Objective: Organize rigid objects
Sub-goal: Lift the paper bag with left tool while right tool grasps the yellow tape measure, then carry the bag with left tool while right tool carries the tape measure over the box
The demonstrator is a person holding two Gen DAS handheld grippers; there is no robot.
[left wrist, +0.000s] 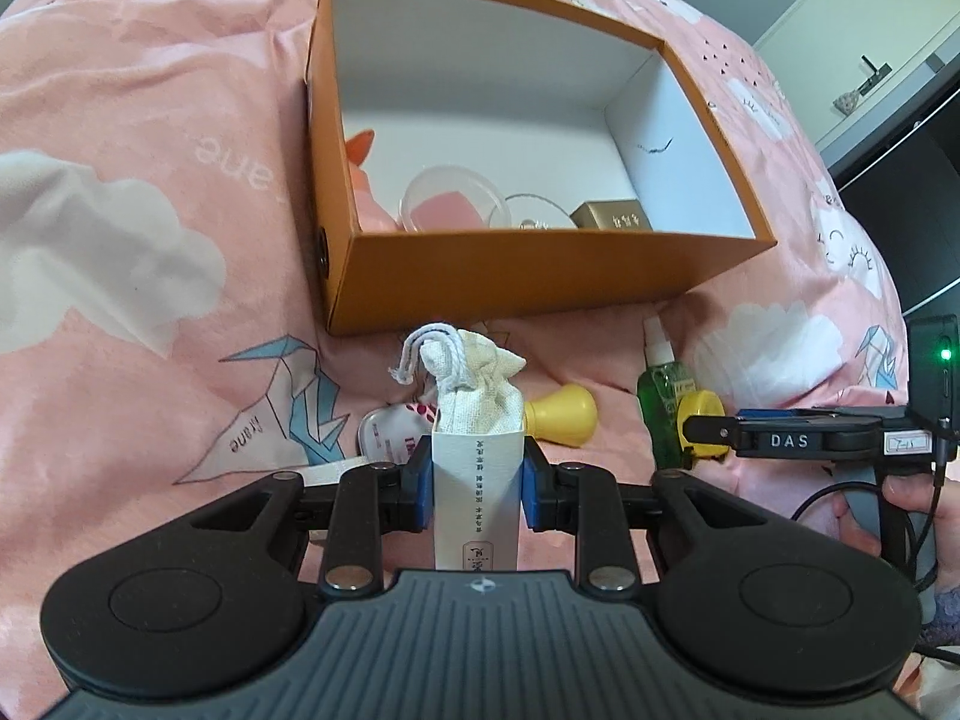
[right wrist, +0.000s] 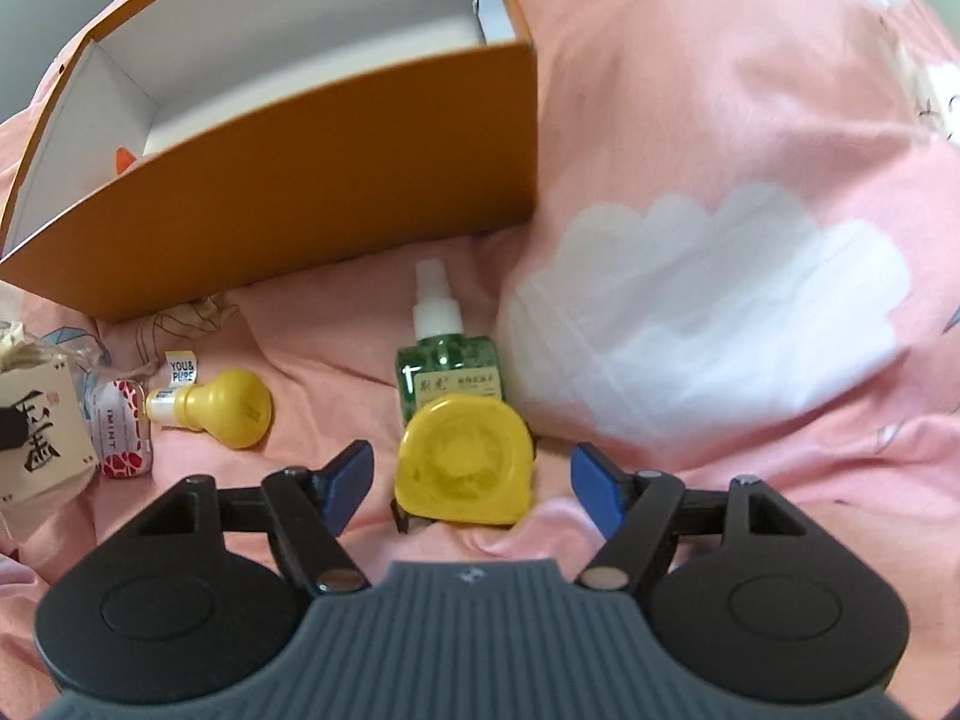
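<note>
cloth pouch [left wrist: 474, 396] — cream, drawstring-tied, white paper band.

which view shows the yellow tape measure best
The right wrist view: the yellow tape measure lies whole and close, in the gap of the open right gripper, just below the green bottle. In the left wrist view the right gripper partly hides it.

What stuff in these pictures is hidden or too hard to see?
- Orange box, left wrist view: its near wall hides the lower parts of the things inside.
- Orange box, right wrist view: that wall hides nearly everything inside.
- Green bottle: label too small to read.
- Cloth pouch: cut off by the left edge.
</note>
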